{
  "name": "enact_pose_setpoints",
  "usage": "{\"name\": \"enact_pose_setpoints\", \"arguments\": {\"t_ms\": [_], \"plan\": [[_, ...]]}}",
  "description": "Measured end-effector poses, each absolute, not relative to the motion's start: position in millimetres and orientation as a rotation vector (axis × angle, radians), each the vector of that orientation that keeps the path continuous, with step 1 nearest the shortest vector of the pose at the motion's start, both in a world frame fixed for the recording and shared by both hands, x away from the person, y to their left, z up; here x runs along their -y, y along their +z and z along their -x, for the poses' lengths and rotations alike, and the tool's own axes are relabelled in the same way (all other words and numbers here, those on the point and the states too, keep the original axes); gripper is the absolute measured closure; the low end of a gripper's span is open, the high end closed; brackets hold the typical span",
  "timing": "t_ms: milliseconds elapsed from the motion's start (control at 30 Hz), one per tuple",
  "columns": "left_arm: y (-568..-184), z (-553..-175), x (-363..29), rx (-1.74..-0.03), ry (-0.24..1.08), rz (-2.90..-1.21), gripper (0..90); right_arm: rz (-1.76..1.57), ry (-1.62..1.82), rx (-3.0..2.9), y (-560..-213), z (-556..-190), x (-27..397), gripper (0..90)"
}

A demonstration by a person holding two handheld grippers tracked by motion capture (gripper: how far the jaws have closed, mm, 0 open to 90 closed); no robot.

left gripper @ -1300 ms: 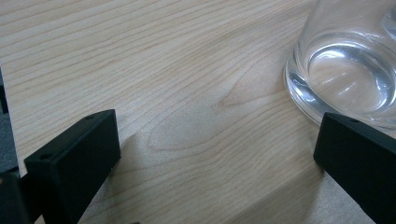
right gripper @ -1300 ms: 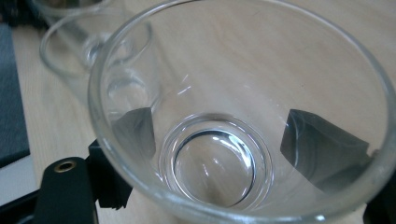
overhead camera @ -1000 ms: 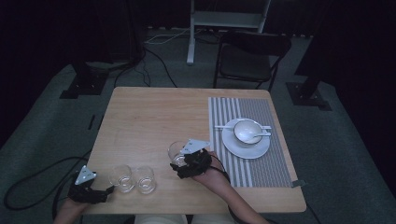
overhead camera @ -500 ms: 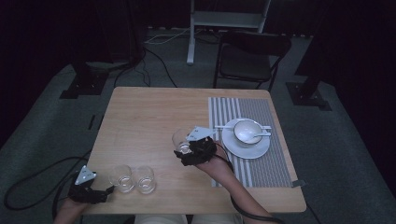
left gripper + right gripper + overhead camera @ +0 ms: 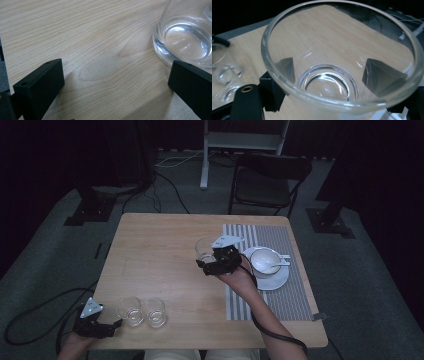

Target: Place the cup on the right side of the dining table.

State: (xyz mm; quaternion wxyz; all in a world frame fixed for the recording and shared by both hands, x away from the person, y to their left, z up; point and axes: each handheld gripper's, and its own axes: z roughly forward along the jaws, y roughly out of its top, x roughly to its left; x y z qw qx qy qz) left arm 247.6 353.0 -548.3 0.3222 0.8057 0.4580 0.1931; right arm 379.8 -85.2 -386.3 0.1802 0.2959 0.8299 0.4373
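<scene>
My right gripper is shut on a clear drinking glass, held over the middle of the wooden table, just left of the striped placemat. In the right gripper view the glass stands between the jaws, which press its lower wall on both sides. Two more clear glasses stand side by side near the table's front left edge. My left gripper rests open just left of them; in the left gripper view one glass's base sits near the right jaw, untouched.
On the placemat a white plate carries a white bowl with a spoon. A dark chair stands behind the table. Cables cross the floor at the left and trail from both grippers.
My right gripper has carried the glass away from the front of the table, up and to the right toward the placemat. The left gripper and the two other glasses have stayed put.
</scene>
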Motion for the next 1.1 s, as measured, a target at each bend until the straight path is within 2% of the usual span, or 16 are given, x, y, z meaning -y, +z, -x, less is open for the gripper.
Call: {"name": "enact_pose_setpoints", "arguments": {"t_ms": [567,1100], "plan": [[-548.3,-247.7,-352.9,-1.202,0.506,-2.114,0.8,-1.029,1.146,-2.203,-366.3,-440.6,118.6,21.3],[-548.3,-247.7,-353.0,-1.201,0.505,-2.115,0.8,-1.294,1.043,-2.034,-365.7,-494.0,163.5,21.3]]}}
